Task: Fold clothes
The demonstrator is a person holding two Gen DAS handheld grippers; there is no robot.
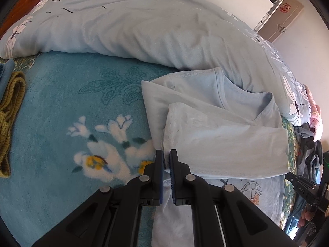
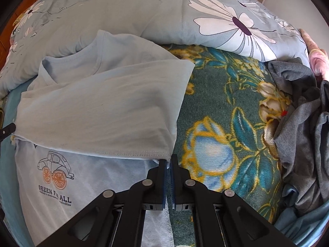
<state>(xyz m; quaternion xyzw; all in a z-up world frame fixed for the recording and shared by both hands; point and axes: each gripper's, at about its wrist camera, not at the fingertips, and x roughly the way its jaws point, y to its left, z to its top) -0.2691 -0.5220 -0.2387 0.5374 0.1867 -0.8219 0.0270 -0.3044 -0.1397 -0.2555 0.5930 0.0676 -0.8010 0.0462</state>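
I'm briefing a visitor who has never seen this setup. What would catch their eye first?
A pale blue T-shirt lies half folded across the middle of the bed, a car print showing on its lower front. Both grippers pinch its side edges, the left gripper on one side and the right gripper on the other. The floral blanket under it is loud, with a grey clothes heap to the right.

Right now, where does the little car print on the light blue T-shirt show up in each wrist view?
Left wrist: car print at lower right, right of the left hand-held gripper.
Right wrist: car print at lower left, above the "GREEN FOR ALL" lettering.
Shared landmark: the folded-over flap of the T-shirt, just above the print.
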